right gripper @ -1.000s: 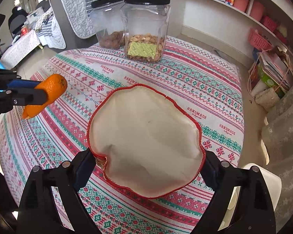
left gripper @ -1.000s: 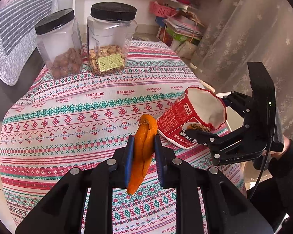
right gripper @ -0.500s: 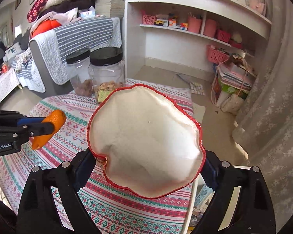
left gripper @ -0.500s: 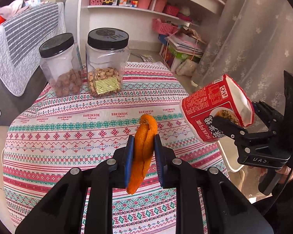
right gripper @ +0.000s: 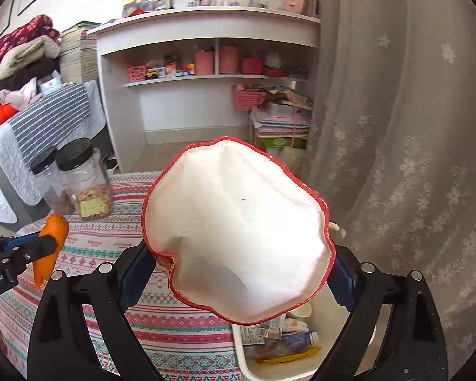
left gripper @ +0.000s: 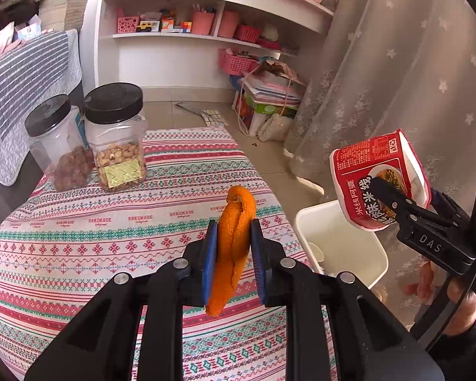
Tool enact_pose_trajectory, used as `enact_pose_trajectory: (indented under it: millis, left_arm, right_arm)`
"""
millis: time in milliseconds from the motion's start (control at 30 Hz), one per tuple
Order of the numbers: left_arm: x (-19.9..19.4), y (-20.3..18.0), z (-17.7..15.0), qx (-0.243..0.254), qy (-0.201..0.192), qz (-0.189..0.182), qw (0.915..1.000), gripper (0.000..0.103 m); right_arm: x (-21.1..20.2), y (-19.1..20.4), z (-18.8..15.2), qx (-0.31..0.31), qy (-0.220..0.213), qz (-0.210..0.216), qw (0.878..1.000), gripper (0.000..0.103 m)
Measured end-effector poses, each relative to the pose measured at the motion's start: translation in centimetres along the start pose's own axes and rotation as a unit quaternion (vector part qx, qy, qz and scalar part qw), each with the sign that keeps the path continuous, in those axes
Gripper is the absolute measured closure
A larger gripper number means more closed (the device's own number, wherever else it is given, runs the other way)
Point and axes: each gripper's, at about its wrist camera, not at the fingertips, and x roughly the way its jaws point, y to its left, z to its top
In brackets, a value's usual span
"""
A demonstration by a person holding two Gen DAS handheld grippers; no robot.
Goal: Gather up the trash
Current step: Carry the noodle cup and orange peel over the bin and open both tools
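The left gripper (left gripper: 232,247) has its jaws pinching a strip of orange peel (left gripper: 234,231) between blue pads; the peel stands upright between them, its curled top rising above the pads and its lower tip hanging below, over the counter (left gripper: 79,238) with its red, green and white patterned cloth. In the right wrist view the same peel (right gripper: 50,241) shows at the left edge, clamped in the left gripper (right gripper: 31,247) above the cloth.

The right gripper (right gripper: 241,266) has its jaws closed on a red instant noodle cup (right gripper: 238,228), squeezing its sides so that the rim is crumpled out of round; the white inside faces the camera. From the left wrist view the cup (left gripper: 377,177) is tilted on its side in the right gripper (left gripper: 396,203), its mouth turned toward the right, held above and just beside a white bin (left gripper: 339,241) that stands on the floor next to the counter's right edge. The bin (right gripper: 301,343) already holds wrappers and other scraps.

At the far left of the counter two clear jars with black lids stand side by side, touching: one with dark nuts (left gripper: 55,146) and one with pale nuts and a gold label (left gripper: 117,139). A white shelf unit (left gripper: 187,31) and a lace curtain (left gripper: 396,79) lie behind
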Motion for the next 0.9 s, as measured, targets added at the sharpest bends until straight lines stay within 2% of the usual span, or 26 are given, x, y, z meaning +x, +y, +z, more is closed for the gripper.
enact_pose_trajectory:
  millis: [133,400,633,733,800,900]
  left_arm:
    - [1.1,-2.6,1.0,0.004,-0.002,-0.022,0.9998,0.082]
    - [4.6,-8.3,2.9,0.020,-0.002,-0.065,0.9977,0.082]
    - [8.1,-12.5,4.1,0.009,0.014,-0.130,0.9913,0.081]
    - [9.1,-13.8,4.7,0.000,0.024,-0.164,0.9862,0.076]
    - [9.2,-14.4,4.8,0.001,0.024,-0.168,0.9855,0.062]
    - [8.6,-14.7,4.5,0.013,0.010,-0.142,0.9897,0.043]
  right_arm:
    - [0.1,-3.3,-0.5,0.051,0.013,-0.054,0.997,0.015]
    - [-0.8,-7.8,-1.8,0.097,0.009,-0.150,0.984,0.013]
    - [-2.3,-10.1,-2.6,0.132,-0.017,-0.198,0.971,0.007]
    - [-3.0,-10.5,-2.7,0.139,-0.030,-0.206,0.968,0.007]
    - [-3.1,-10.5,-2.8,0.142,-0.031,-0.202,0.969,0.007]
    - [-3.1,-10.1,-2.7,0.144,-0.030,-0.191,0.970,0.007]
